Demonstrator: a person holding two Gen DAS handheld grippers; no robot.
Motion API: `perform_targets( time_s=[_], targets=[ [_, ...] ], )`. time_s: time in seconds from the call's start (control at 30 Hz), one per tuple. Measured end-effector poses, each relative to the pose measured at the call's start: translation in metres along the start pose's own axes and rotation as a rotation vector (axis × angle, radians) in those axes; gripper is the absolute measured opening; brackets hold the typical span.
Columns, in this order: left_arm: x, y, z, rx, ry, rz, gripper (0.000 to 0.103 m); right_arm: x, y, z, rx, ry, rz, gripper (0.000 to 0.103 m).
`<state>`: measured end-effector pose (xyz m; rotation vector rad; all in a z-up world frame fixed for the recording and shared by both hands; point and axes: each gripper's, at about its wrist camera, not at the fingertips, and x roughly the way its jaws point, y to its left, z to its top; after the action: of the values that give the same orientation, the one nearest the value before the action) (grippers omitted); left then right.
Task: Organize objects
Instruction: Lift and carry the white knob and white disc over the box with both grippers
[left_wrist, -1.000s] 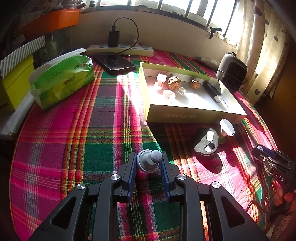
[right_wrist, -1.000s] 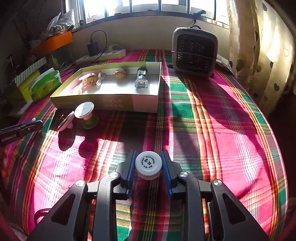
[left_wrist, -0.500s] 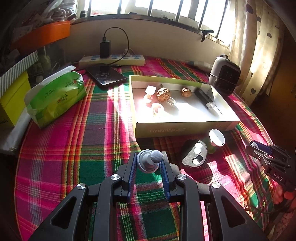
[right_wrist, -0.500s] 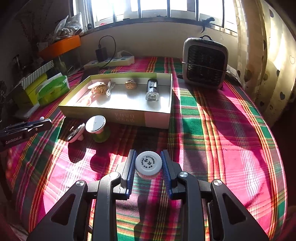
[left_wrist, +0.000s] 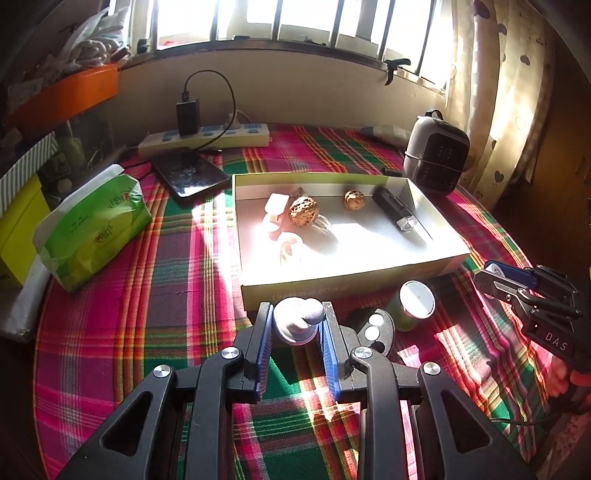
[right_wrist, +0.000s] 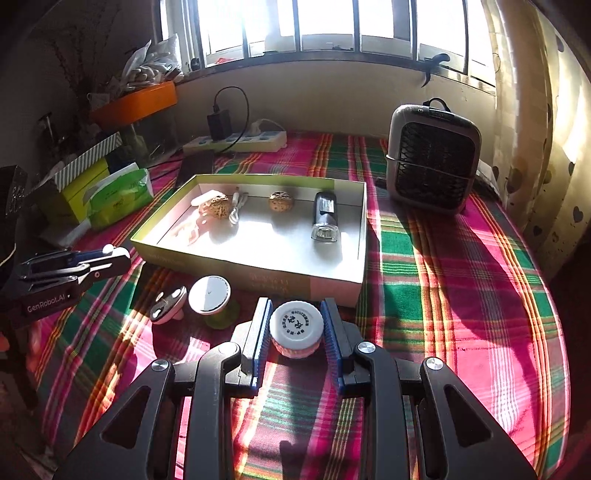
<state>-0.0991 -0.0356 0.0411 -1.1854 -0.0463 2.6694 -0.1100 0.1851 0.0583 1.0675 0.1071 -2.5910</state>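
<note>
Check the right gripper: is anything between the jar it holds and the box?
Nothing visible blocks it. The right gripper is shut on the white-capped jar, and the box lies straight ahead, its front wall the only thing to lift over. The green spool and dark disc sit off to the left.

Box (left_wrist: 332, 284) front print unreadable; jar (right_wrist: 296, 330) lid lettering too small; pink pieces (left_wrist: 284, 240) washed out by glare.
</note>
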Motion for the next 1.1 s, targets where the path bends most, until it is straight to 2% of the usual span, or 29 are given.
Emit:
perform_targets(
  time_s=[0.53, 1.1],
  targets=[
    [0.020, -0.009, 0.024, 0.024, -0.006, -0.019, 0.023, 0.035, 0.006, 0.048, -0.052, 0.004, 0.071, 0.029],
    [0.060, -0.018, 0.053, 0.039, 0.019, -0.033, 0.023, 0.094, -0.004, 0.079, -0.040, 0.089, 0.116, 0.029]
  ],
)
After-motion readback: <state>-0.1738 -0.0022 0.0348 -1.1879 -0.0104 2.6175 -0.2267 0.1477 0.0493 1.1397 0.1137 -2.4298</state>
